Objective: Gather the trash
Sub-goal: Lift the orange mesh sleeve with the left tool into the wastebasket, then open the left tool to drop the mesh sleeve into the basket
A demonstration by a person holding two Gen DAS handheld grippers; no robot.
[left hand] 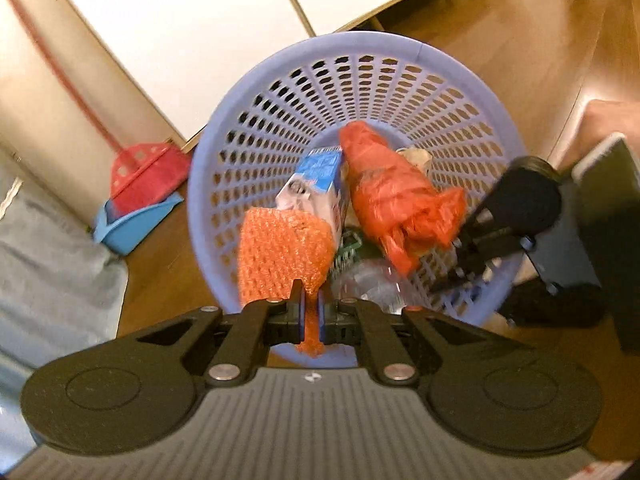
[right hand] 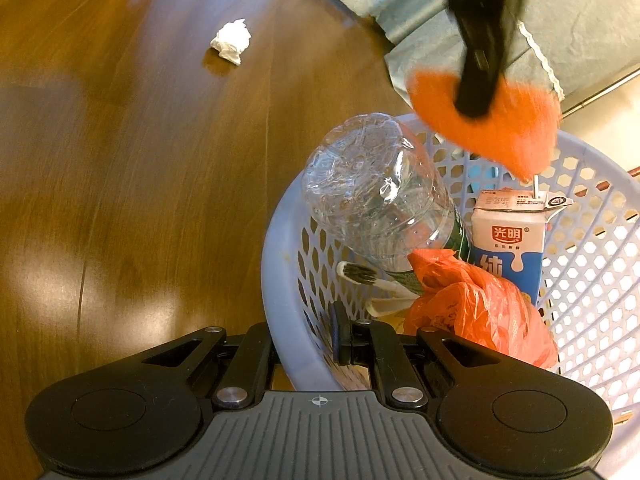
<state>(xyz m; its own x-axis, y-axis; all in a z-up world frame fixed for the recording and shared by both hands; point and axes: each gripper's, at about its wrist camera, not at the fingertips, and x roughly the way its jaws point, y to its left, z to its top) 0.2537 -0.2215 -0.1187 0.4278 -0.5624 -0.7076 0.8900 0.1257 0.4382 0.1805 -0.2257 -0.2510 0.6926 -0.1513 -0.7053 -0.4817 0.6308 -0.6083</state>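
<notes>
My left gripper [left hand: 310,304] is shut on an orange foam net [left hand: 284,252], holding it above the near rim of a lilac mesh basket [left hand: 360,40]. Inside lie a blue-and-white milk carton [left hand: 316,184], an orange plastic bag [left hand: 392,192] and a clear bottle [left hand: 372,280]. My right gripper [right hand: 342,336] is shut on the basket's rim [right hand: 276,248]; it also shows from the left wrist [left hand: 452,276]. From the right wrist I see the bottle [right hand: 372,192], carton [right hand: 508,248], bag [right hand: 480,308], a toothbrush [right hand: 360,272], and the net [right hand: 520,128] hanging from the left gripper [right hand: 476,104].
A crumpled white tissue [right hand: 232,42] lies on the wooden floor [right hand: 120,180] beyond the basket. A red broom in a blue dustpan [left hand: 136,196] leans by a white cabinet [left hand: 200,40]. Grey fabric [left hand: 48,260] lies at the left.
</notes>
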